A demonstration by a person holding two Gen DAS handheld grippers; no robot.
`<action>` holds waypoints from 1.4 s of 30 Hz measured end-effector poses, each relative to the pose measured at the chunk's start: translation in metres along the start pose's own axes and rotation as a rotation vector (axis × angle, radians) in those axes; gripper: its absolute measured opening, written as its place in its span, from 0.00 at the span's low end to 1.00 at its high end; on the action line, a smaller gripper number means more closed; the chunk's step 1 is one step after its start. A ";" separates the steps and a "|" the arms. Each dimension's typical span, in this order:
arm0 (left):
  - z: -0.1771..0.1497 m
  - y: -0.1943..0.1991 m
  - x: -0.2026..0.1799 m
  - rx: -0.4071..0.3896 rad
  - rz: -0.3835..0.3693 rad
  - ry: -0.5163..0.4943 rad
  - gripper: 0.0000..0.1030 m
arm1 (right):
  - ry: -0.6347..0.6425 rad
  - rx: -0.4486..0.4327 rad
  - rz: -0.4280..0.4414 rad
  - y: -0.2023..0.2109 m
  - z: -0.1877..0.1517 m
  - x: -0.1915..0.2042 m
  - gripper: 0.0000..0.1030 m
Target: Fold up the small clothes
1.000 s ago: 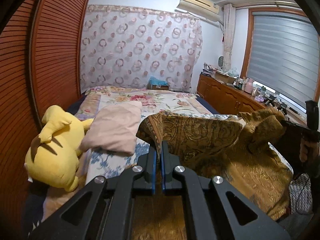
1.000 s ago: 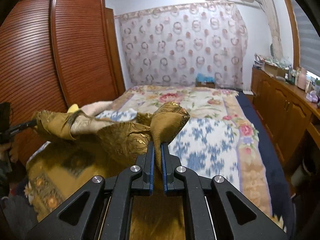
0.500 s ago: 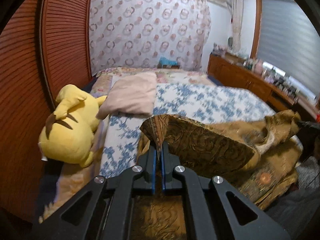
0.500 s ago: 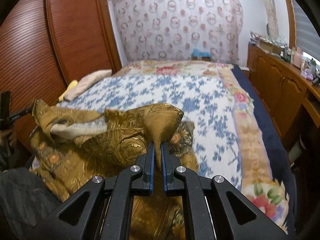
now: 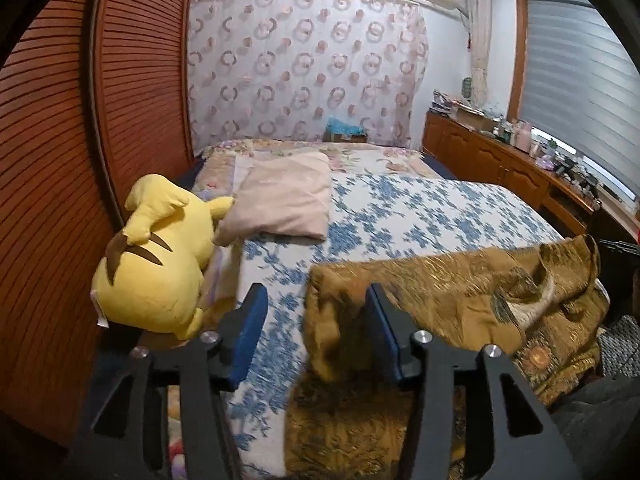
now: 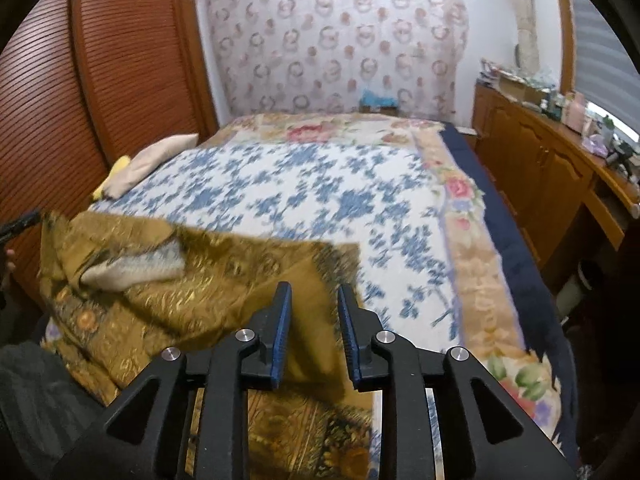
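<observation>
We are opening the left hand-held gripper (image 5: pixel 314 334) and the right hand-held gripper (image 6: pixel 314 330), pads clear of the cloth between them, releasing the gold-brown patterned brocade garment (image 6: pixel 224 280) so its fold settles on the blue-flowered bed quilt (image 6: pixel 320 184).

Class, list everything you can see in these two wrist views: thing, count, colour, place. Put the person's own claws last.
Garment: one, gold-brown patterned, near end of bed.
Bedspread: one, white with blue flowers, covering bed.
Pillow: one, pale pink, left side of bed.
Plush toy: one, yellow, beside pillow.
Wardrobe: one, reddish-brown, left.
Curtain: one, pink-ringed, behind bed.
Cabinet: one, brown, right.
Left claw: one, black, opening, garment corner between.
Right claw: one, black, opening, garment edge between.
</observation>
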State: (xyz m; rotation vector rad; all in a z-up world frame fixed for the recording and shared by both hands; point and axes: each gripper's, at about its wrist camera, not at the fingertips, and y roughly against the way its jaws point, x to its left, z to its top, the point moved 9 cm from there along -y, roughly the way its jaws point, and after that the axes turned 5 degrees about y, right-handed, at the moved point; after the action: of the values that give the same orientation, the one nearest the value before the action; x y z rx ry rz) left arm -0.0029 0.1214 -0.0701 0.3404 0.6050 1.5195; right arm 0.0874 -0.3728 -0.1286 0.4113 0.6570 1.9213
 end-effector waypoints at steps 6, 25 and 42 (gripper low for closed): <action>0.017 -0.021 0.008 0.007 0.025 -0.006 0.50 | 0.013 -0.006 -0.040 -0.013 0.014 -0.009 0.37; -0.020 -0.121 -0.003 0.271 0.023 -0.073 0.50 | -0.016 0.099 -0.011 -0.082 0.002 -0.025 0.44; -0.018 -0.132 -0.003 0.317 -0.027 -0.092 0.51 | -0.020 0.171 0.058 -0.105 -0.005 -0.021 0.61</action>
State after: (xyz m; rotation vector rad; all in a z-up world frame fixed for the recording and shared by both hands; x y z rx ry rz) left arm 0.0962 0.1100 -0.1586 0.6380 0.7752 1.3734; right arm 0.1692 -0.3586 -0.1970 0.5611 0.8071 1.9199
